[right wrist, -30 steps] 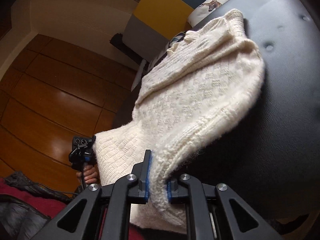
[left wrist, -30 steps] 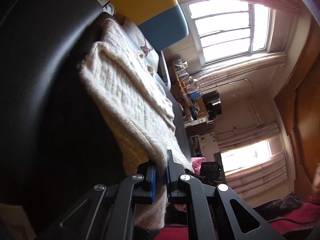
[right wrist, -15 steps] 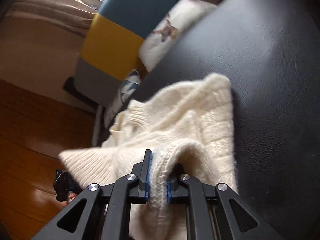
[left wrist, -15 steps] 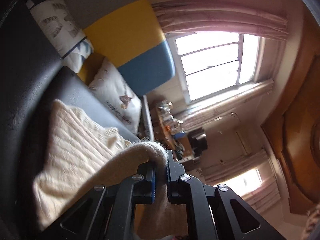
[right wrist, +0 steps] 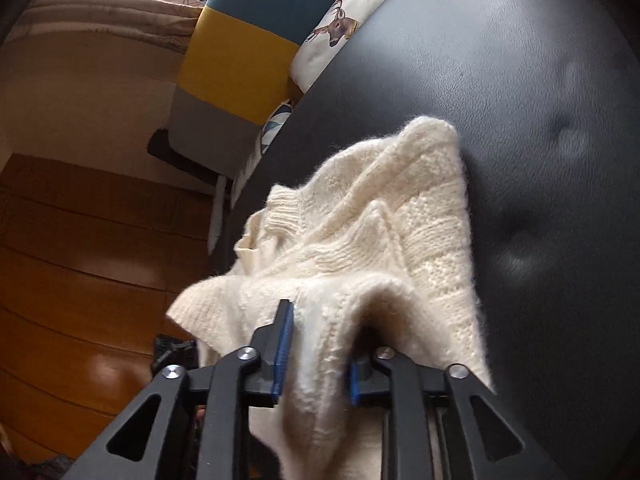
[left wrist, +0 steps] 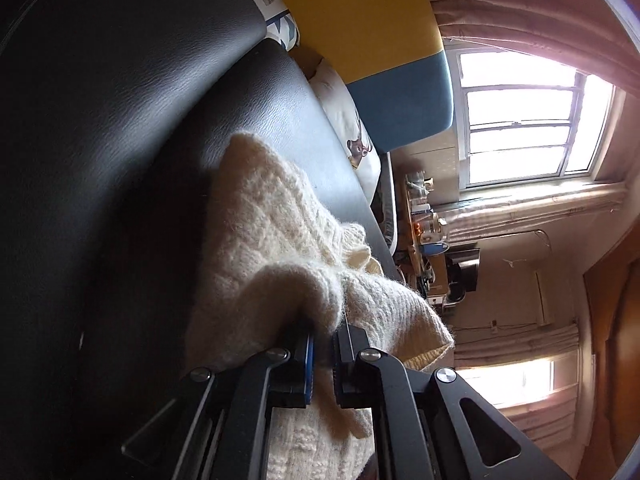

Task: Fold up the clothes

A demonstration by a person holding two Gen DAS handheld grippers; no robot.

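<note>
- The left gripper (left wrist: pixel 323 354) has its jaws pinched tight on a fold of the cream sweater (left wrist: pixel 272 240); the knit bunches up over the blue pads and hangs below them.
- The right gripper (right wrist: pixel 316 354) has just been opening: its jaws stand apart, with a thick ridge of the sweater (right wrist: pixel 360 248) between them, lying loosely in the gap. I judge the right side to be letting go.
- The sweater lies on the black leather seat (left wrist: pixel 168 92), near the seat's front edge in both views, with bare seat beyond it toward the cushions. The lower half is doubled up over the upper part; the ribbed collar (right wrist: pixel 282 210) peeks out on the side toward the wooden floor (right wrist: pixel 80 264).
- A deer-print pillow (right wrist: pixel 336 28) and a yellow-and-blue cushion (left wrist: pixel 376 40) sit at the far end of the seat, well apart from the sweater.
- Progress, as I judge it: the bottom-to-top fold is laid over and being released. The top layer is rumpled and peaked, one corner juts out over the edge, so the left side must let go too, and smoothing and perhaps one more fold remain.
</note>
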